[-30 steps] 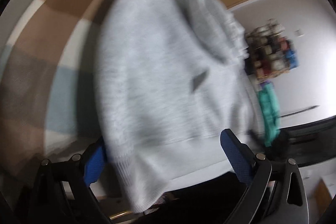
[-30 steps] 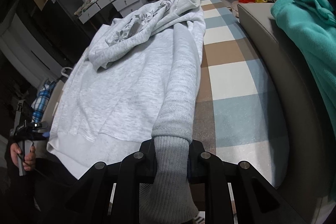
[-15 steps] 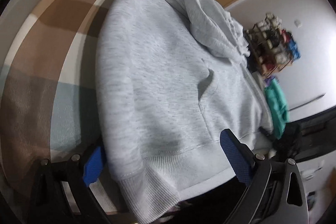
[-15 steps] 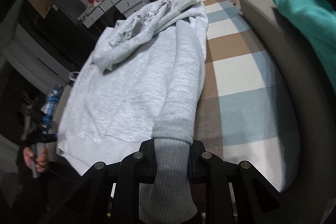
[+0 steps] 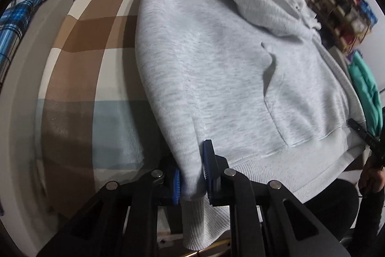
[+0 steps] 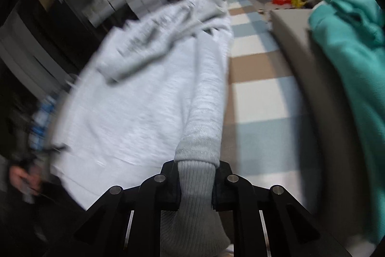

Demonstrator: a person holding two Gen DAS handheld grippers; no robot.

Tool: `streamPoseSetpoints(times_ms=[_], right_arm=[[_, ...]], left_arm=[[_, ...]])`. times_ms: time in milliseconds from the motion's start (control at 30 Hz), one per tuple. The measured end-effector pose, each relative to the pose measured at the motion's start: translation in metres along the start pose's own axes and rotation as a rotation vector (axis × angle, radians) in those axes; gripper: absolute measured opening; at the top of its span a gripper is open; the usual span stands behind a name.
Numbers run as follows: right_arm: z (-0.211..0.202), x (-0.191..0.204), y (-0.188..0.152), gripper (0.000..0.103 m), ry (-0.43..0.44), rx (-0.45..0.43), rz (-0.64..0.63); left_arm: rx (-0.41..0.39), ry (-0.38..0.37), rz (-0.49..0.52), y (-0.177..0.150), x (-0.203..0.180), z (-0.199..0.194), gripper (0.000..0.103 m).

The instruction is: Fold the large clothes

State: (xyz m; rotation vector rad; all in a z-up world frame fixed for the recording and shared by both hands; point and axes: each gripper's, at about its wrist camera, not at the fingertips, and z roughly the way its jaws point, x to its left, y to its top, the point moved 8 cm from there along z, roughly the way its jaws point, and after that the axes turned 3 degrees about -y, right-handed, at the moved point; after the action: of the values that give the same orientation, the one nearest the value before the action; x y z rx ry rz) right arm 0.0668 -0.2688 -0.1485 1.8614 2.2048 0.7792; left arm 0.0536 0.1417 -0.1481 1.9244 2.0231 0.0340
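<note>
2 sleeves of the pale grey fleece hooded sweatshirt (image 5: 235,78) are now gripped, 1 by each tool. The left gripper (image 5: 191,175) has just been closing, and its blue-padded jaws now pinch the left sleeve (image 5: 168,78) just above its ribbed cuff; half a second ago they stood spread wide on either side of the hem with nothing between them. The right gripper (image 6: 195,182) is clamped on the ribbed cuff of the other sleeve (image 6: 204,107), as it was a second ago. The sweatshirt lies front-up, pocket showing, on the brown, blue and cream checked cloth surface (image 5: 79,78), its hood bunched at the far end. With both sleeves secured, I judge the next step is to carry them inward across the body. A teal garment (image 6: 356,45) lies off to the side.
</note>
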Motion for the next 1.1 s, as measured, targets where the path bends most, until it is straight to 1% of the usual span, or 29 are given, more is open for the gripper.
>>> streamPoseSetpoints(times_ms=[67, 167, 200, 233, 267, 300, 367, 400, 433, 467, 500, 567, 600, 633, 667, 700, 733, 767, 833, 867, 900, 967, 1000, 1100], right_arm=[[0.003, 0.006, -0.01, 0.016, -0.084, 0.023, -0.096], [0.003, 0.013, -0.024, 0.016, -0.147, 0.046, -0.182], [0.0, 0.014, -0.027, 0.016, -0.151, 0.047, -0.202], [-0.003, 0.015, -0.029, 0.016, -0.137, 0.051, -0.206], [-0.005, 0.015, -0.03, 0.016, -0.108, 0.054, -0.194], [-0.007, 0.014, -0.028, 0.017, -0.071, 0.055, -0.171], [-0.012, 0.012, -0.021, 0.021, 0.082, 0.05, -0.077], [-0.015, 0.011, -0.016, 0.022, 0.192, 0.047, -0.017], [-0.018, 0.009, -0.012, 0.023, 0.267, 0.036, 0.027], [-0.02, 0.008, -0.007, 0.025, 0.353, 0.025, 0.075], [-0.02, 0.008, -0.003, 0.026, 0.438, 0.023, 0.12], [-0.019, 0.011, 0.001, 0.036, 0.574, 0.028, 0.186], [-0.019, 0.012, 0.003, 0.039, 0.666, 0.03, 0.226], [-0.018, 0.012, 0.003, 0.045, 0.725, 0.028, 0.257], [-0.016, 0.012, 0.004, 0.05, 0.772, 0.027, 0.295], [-0.011, 0.011, 0.002, 0.051, 0.783, 0.038, 0.323], [-0.006, 0.012, 0.0, 0.051, 0.759, 0.052, 0.327], [-0.002, 0.013, -0.003, 0.051, 0.714, 0.066, 0.314], [0.006, 0.014, -0.01, 0.051, 0.568, 0.097, 0.238], [0.009, 0.014, -0.013, 0.051, 0.492, 0.114, 0.194], [0.011, 0.015, -0.015, 0.051, 0.458, 0.127, 0.167], [0.012, 0.021, -0.018, 0.051, 0.441, 0.147, 0.13], [0.015, 0.025, -0.019, 0.051, 0.442, 0.159, 0.121], [0.017, 0.03, -0.015, 0.051, 0.483, 0.149, 0.138]], left_arm=[[0.02, 0.02, 0.024, -0.006, 0.002, -0.004, 0.011], [0.035, 0.033, 0.059, -0.012, -0.002, -0.007, 0.011], [0.035, 0.019, 0.059, -0.015, -0.002, -0.009, 0.011], [0.029, -0.014, 0.045, -0.018, -0.003, -0.013, 0.012], [0.028, -0.044, 0.03, -0.019, -0.003, -0.015, 0.015], [0.043, -0.073, 0.046, -0.021, -0.002, -0.015, 0.021], [0.025, -0.133, 0.024, -0.02, -0.001, -0.016, 0.032], [0.032, -0.168, 0.012, -0.021, -0.001, -0.014, 0.046], [0.036, -0.215, -0.007, -0.024, -0.001, -0.013, 0.061], [0.033, -0.266, -0.02, -0.024, -0.005, -0.011, 0.071], [0.019, -0.294, -0.026, -0.024, -0.007, -0.01, 0.074], [-0.011, -0.355, -0.037, -0.023, -0.009, -0.012, 0.077], [-0.022, -0.392, -0.053, -0.022, -0.01, -0.012, 0.079], [-0.034, -0.441, -0.081, -0.021, -0.01, -0.013, 0.084], [-0.044, -0.477, -0.106, -0.021, -0.008, -0.015, 0.084], [-0.047, -0.499, -0.12, -0.022, -0.006, -0.019, 0.084], [-0.048, -0.525, -0.133, -0.017, -0.01, -0.021, 0.084], [-0.057, -0.552, -0.145, -0.015, -0.01, -0.025, 0.084], [-0.085, -0.61, -0.151, -0.016, -0.007, -0.04, 0.084], [-0.105, -0.636, -0.152, -0.014, -0.013, -0.043, 0.084], [-0.13, -0.672, -0.157, -0.013, -0.013, -0.05, 0.084], [-0.177, -0.756, -0.172, -0.01, -0.013, -0.063, 0.084], [-0.187, -0.775, -0.176, -0.006, -0.02, -0.062, 0.084], [-0.214, -0.877, -0.166, 0.001, -0.032, -0.072, 0.084]])
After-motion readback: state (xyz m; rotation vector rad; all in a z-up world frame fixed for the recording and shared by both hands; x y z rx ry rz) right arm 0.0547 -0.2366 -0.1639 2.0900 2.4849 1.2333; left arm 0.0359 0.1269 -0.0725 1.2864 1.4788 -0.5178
